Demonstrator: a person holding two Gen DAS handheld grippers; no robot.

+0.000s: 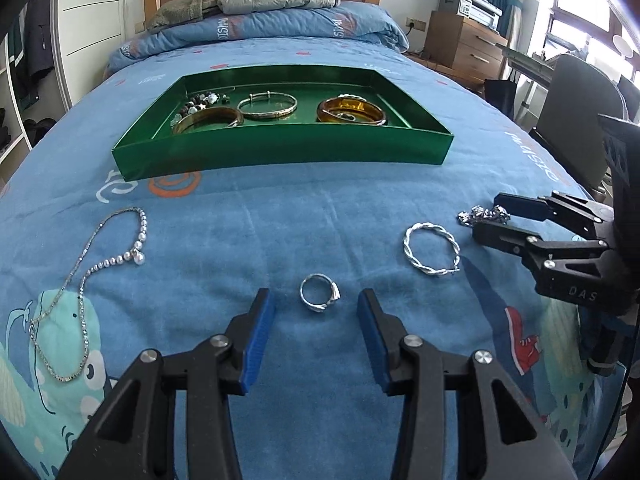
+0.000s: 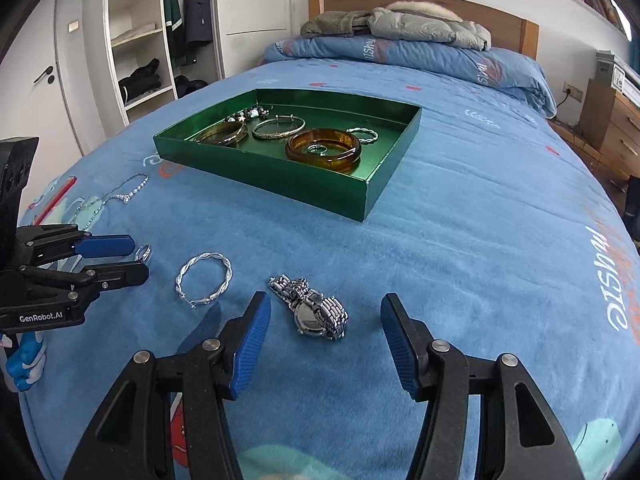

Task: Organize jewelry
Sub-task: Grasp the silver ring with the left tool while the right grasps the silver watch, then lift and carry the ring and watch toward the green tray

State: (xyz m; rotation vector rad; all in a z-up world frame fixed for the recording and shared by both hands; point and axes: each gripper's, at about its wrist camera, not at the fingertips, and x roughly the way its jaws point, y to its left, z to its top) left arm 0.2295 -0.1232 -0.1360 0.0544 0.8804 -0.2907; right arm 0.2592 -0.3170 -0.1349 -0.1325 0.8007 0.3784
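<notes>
Fingers [image 1: 262, 332] spread around ring [image 1: 319, 298], others [image 2: 256, 332] spread around watch [image 2: 316, 312], green tray [image 1: 280, 146] holding bangles [image 1: 350, 111]

The bedspread [image 1: 320, 232] was soft, matt blue cloth, and the green tray [image 1: 280, 148] had a glossy, foil-like sheen. The ring [image 1: 319, 293], twisted bangle [image 1: 431, 250] and watch [image 2: 316, 308] were shiny silver metal; the amber bangle [image 2: 324, 150] looked smooth and glassy.
</notes>
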